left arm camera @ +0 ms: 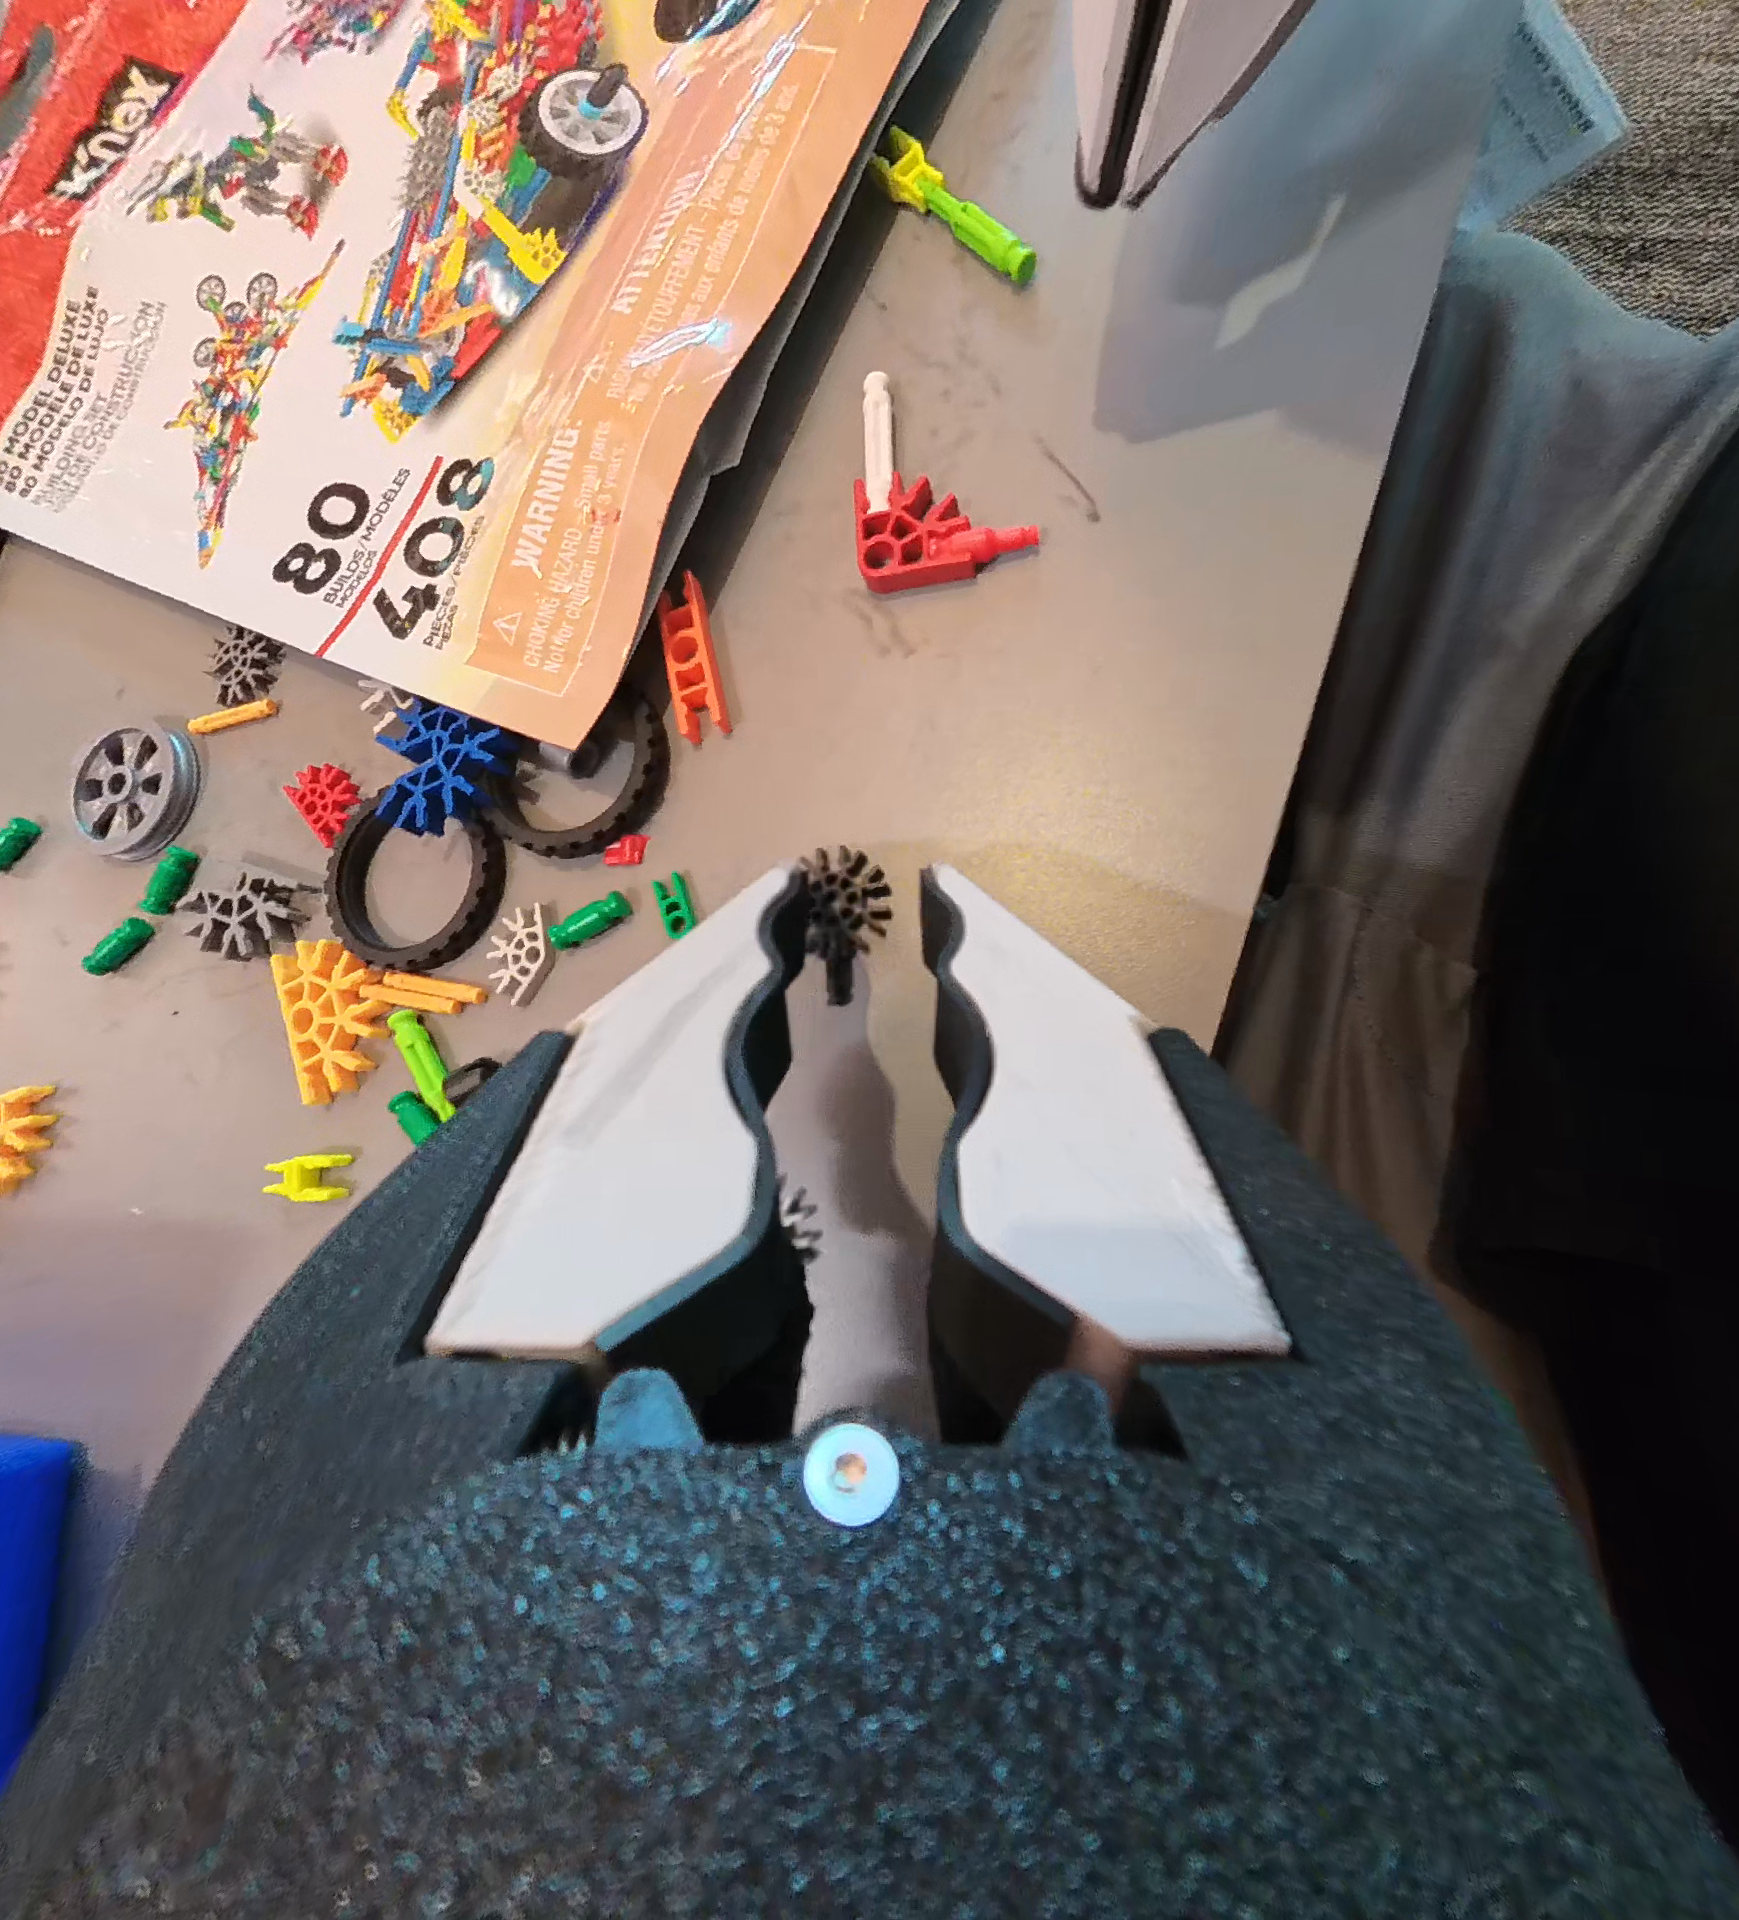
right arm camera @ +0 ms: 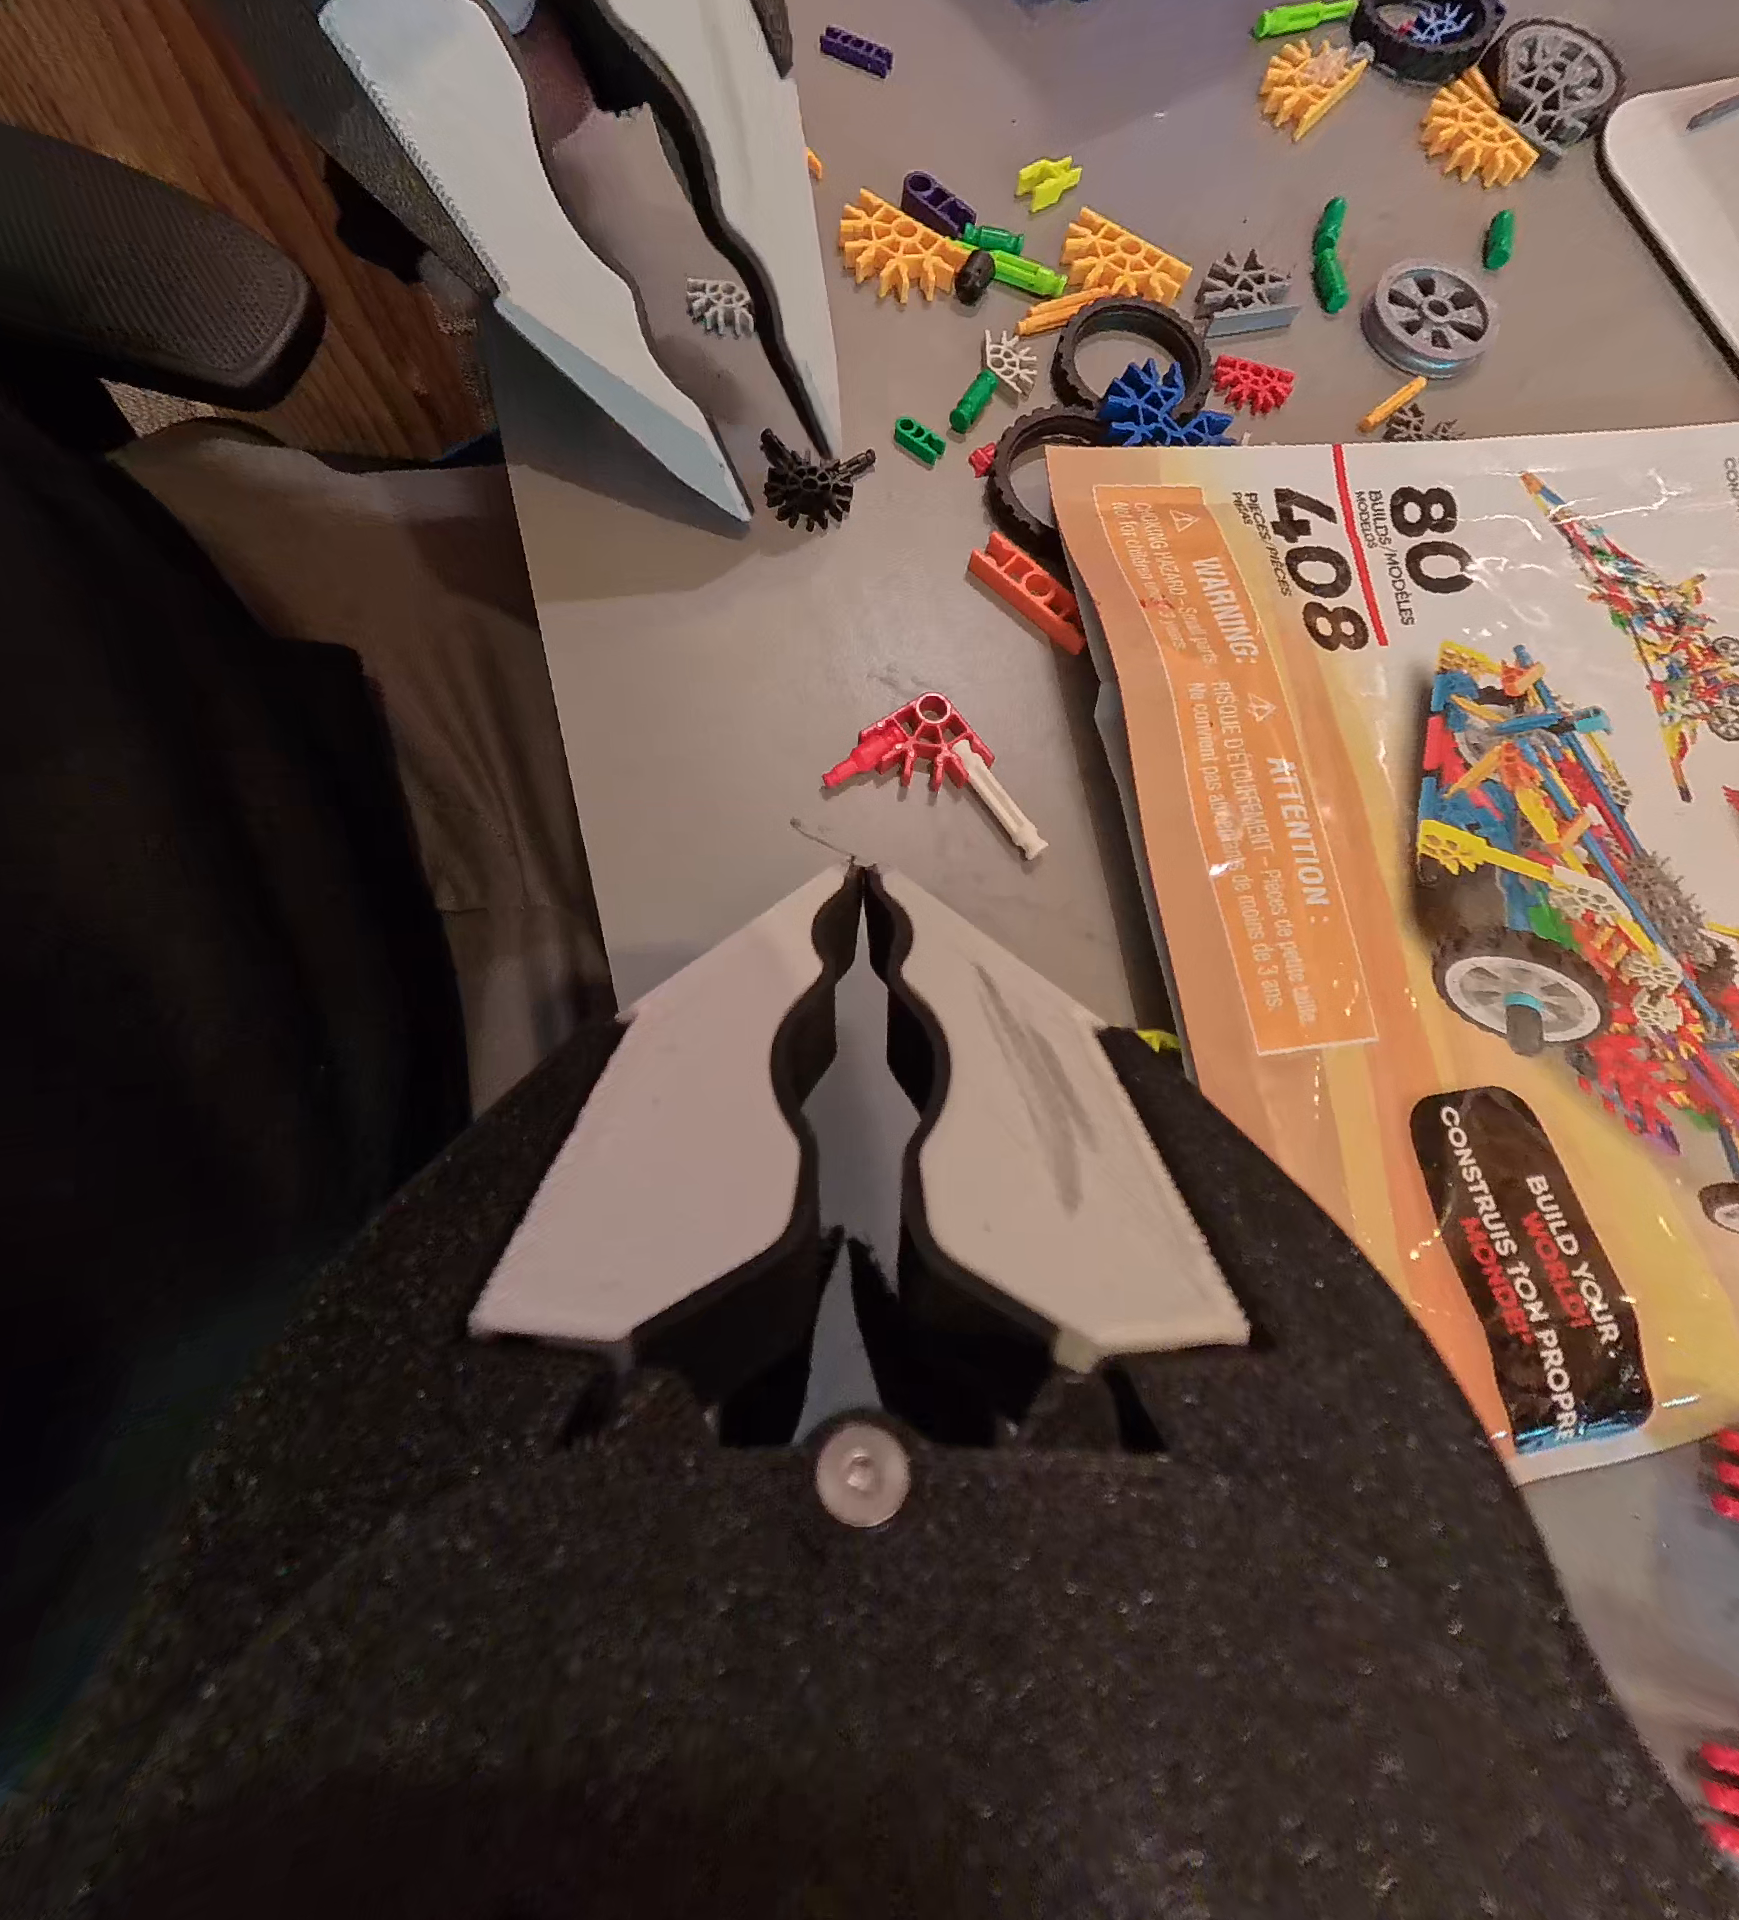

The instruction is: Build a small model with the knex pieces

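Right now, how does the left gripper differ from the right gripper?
The left gripper stands open, a black spiky round connector between its tips; the right gripper is shut on nothing. The left sits by the scattered pieces; the right points at a red corner connector. Both have grey fingers with wavy black pads.

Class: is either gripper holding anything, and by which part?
Nothing. The black connector sits loose in the open left gripper; the right gripper is shut, empty.

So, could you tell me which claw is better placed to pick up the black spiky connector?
Left: the left claw is open with the black spiky connector between its tips; the right claw is shut, farther away.
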A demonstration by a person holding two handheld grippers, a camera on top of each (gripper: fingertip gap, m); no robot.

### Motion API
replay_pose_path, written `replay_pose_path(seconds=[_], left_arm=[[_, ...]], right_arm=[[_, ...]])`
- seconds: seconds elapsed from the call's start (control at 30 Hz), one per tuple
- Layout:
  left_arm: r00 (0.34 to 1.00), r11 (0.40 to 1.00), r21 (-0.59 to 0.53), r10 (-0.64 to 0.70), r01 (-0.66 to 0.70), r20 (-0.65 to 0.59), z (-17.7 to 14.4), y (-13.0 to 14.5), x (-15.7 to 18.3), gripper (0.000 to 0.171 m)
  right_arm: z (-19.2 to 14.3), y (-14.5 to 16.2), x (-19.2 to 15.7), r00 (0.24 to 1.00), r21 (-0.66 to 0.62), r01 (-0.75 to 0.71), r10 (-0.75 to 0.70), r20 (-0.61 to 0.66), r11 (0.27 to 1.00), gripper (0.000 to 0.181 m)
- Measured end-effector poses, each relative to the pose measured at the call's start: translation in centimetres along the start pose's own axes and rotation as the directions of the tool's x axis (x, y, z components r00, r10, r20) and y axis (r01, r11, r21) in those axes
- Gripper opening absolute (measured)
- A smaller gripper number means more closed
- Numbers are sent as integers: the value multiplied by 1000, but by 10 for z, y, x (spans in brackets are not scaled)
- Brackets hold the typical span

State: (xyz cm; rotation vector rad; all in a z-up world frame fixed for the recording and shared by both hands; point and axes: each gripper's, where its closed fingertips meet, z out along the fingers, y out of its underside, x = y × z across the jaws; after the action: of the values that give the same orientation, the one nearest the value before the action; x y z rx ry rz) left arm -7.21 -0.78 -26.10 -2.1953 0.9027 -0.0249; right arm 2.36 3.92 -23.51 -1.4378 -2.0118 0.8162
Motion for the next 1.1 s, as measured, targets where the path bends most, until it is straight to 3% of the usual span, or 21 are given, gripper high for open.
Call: replay_pose_path(seconds=[0.33, 0.9, 1.1], left_arm=[[997, 997, -42, -66, 65, -33, 2, 9, -5, 19], [997, 999, -34, 8, -11, -78, 6, 3, 0, 17], [995, 999, -22, -47, 46, -91, -2, 1, -5, 25]], right_arm=[[1, 3, 0, 1000, 21, -2, 2, 5, 1000, 0], [-7, 13, 22, 999, 114, -50, 51, -2, 992, 0], [-8, 16, 25, 999, 126, -53, 53, 8, 991, 0]])
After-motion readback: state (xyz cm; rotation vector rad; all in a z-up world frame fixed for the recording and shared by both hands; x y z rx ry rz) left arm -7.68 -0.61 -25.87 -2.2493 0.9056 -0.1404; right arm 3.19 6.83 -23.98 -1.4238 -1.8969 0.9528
